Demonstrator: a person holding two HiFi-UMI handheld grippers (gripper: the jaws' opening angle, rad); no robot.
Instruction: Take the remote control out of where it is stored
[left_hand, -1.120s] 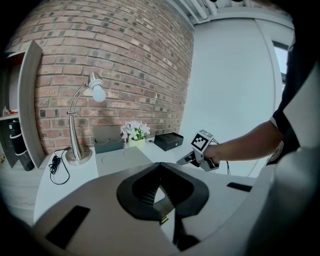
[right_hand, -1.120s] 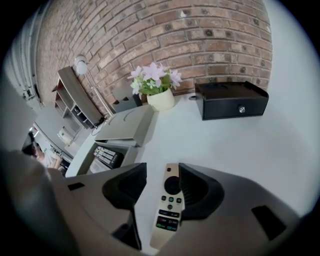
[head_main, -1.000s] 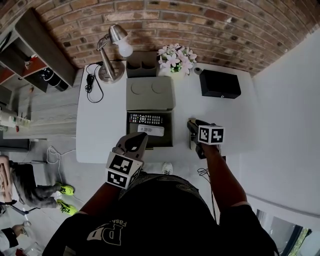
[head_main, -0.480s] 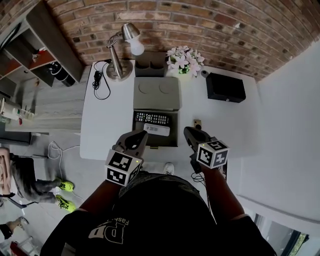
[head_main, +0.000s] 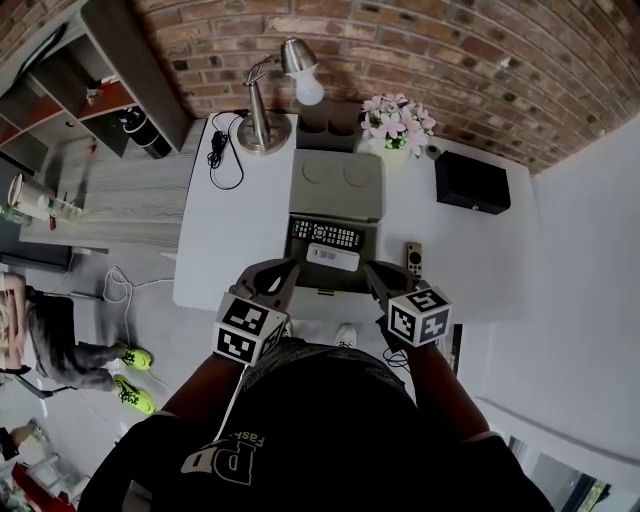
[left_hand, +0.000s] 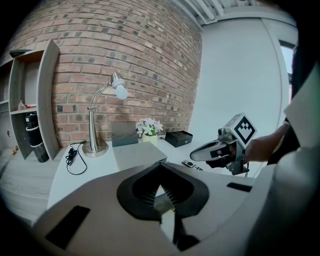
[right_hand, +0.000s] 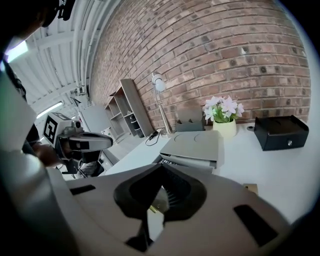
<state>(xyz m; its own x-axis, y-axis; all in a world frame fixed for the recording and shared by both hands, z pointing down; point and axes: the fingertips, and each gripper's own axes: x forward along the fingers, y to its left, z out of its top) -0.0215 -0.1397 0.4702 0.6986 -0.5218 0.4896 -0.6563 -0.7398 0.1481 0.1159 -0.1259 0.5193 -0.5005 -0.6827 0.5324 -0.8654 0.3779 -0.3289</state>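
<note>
Head view: a small remote control lies on the tabletop near its front edge, beside the open box. Left gripper view: left tongs clenched, empty. Right gripper view: right tongs likewise; a careless sweep could knock the remote off.

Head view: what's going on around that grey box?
A person holds the left tongs and right tongs at the white table's near edge, both shut and empty. A small black remote lies on the table beside the open grey box; a long black remote and a white remote lie inside.
</note>
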